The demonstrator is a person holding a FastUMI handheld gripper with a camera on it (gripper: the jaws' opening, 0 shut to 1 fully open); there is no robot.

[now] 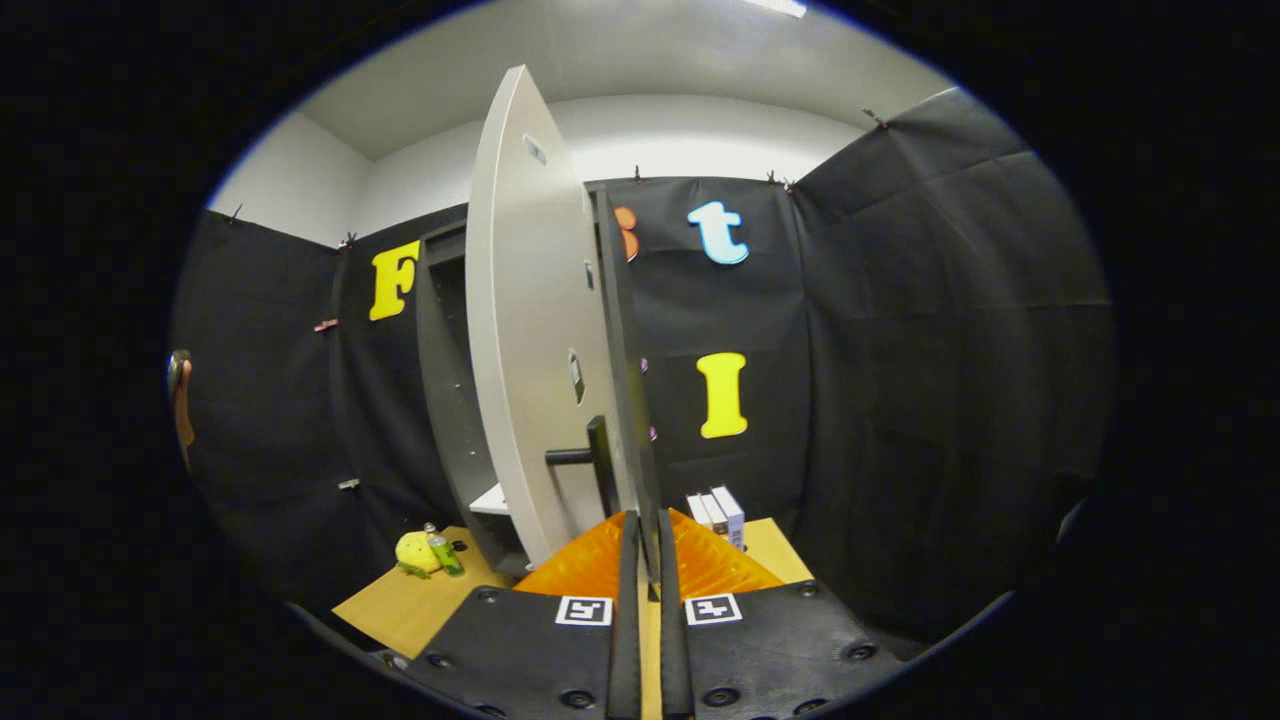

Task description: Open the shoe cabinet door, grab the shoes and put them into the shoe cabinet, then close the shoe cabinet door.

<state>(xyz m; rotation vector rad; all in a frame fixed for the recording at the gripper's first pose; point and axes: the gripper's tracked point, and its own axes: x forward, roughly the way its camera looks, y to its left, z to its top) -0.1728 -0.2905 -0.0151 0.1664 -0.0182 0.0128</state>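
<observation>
Carefully, we swing the cabinet door (530,330) wider, our gripper (648,540) pinched closed on its edge beside the handle (590,458), keeping the pull steady.

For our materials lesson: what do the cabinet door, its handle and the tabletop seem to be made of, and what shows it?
Cabinet door: likely laminated board, pale matt face, flat with a thin dark edge, which the gripper fingers pinch.
Handle: probably metal or hard plastic, a dark, slim, matt bar.
Tabletop: seemingly wood or wood-look laminate, light tan and smooth; no clear grain shows.
</observation>
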